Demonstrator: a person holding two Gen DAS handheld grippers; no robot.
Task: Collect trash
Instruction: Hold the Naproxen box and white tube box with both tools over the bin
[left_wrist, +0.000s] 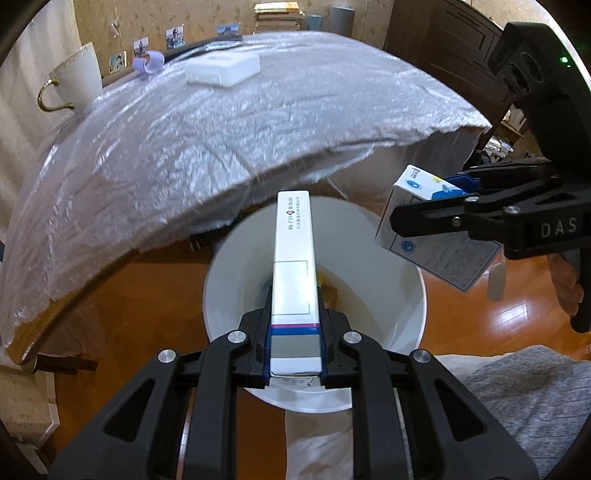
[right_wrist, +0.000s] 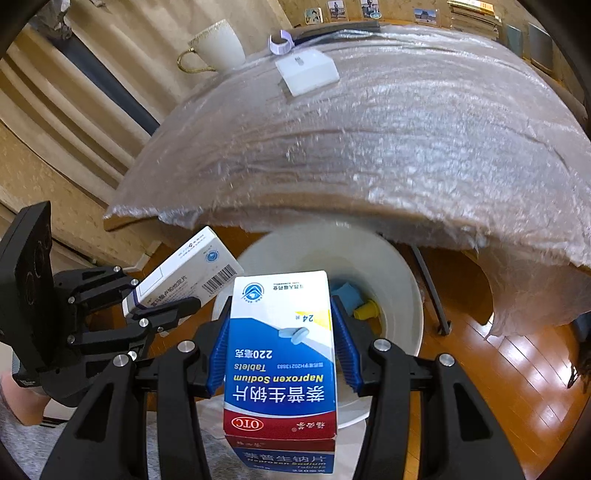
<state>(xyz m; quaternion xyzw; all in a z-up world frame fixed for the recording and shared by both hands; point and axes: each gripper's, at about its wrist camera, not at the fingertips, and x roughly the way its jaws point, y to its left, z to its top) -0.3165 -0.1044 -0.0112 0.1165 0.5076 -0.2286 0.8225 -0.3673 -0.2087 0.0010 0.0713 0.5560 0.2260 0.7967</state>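
A long white medicine box (left_wrist: 293, 258) with a blue and magenta stripe sticks out from my left gripper (left_wrist: 294, 317), which is shut on its lower end. It hangs over the open white bin (left_wrist: 388, 258) on the floor. From the right wrist view the same box (right_wrist: 192, 269) shows a barcode, with the left gripper (right_wrist: 159, 295) to the left of the bin (right_wrist: 399, 288). My right gripper (right_wrist: 280, 332) is shut on a blue, white and red Naproxen Sodium box (right_wrist: 280, 369) above the bin's near rim. In the left wrist view the right gripper (left_wrist: 424, 201) carries that box (left_wrist: 443, 254) at the right. A blue scrap (right_wrist: 347, 291) and a yellow piece (right_wrist: 365, 308) lie inside the bin.
Behind the bin stands a table under a crinkled plastic cover (left_wrist: 258, 129), its edge overhanging the bin's far side. On it are a flat white box (left_wrist: 221, 68), a white cup with a gold handle (left_wrist: 77, 77) and a purple ring (left_wrist: 147, 61). A person's grey-clad leg (left_wrist: 535, 406) is at the near right.
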